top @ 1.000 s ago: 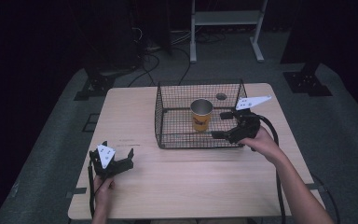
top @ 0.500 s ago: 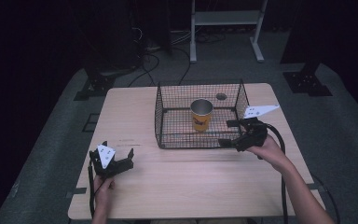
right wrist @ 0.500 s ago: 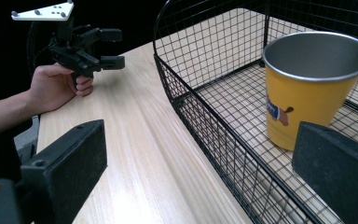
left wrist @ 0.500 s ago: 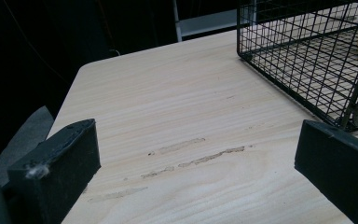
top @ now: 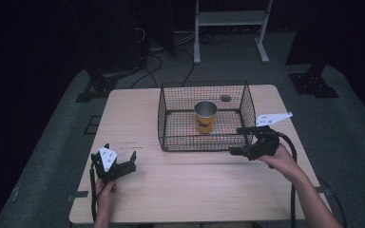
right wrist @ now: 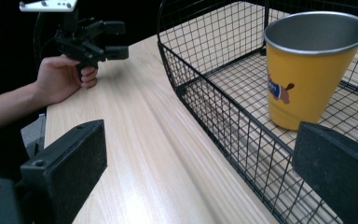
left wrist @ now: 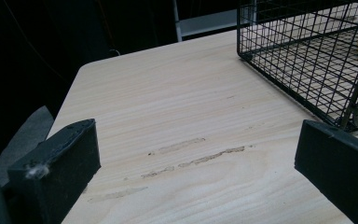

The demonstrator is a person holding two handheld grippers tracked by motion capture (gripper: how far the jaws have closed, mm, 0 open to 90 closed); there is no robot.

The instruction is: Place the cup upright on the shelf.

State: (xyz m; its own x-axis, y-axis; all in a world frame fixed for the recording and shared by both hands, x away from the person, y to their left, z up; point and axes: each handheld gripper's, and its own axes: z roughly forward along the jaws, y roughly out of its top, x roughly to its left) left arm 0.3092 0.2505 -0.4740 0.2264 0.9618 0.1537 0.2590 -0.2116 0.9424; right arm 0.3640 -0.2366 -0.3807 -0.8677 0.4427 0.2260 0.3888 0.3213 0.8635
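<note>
A black wire basket (top: 161, 118) stands on the far middle of the wooden table (top: 190, 185). Upright inside it is a yellow metal cup (top: 205, 117) with a small dog print. My right gripper (top: 237, 141) is open, low by the basket's front right corner and outside the wire. In the right gripper view (right wrist: 200, 140) the cup (right wrist: 307, 79) sits behind the basket wall (right wrist: 205, 93). My left gripper (top: 120, 154) is open and empty near the table's front left. In the left gripper view (left wrist: 198, 140) bare wood lies between the jaws, with the basket (left wrist: 298, 56) to the right.
A round cable hole (top: 225, 98) sits in the table behind the basket. A white metal stand (top: 228, 19) and floor cables lie beyond the far edge. In the right gripper view, the other hand holds the left gripper (right wrist: 119, 39) at the far left.
My right gripper has drawn back from the basket's right side toward its front right corner and dropped lower. The left gripper, cup and basket have stayed put.
</note>
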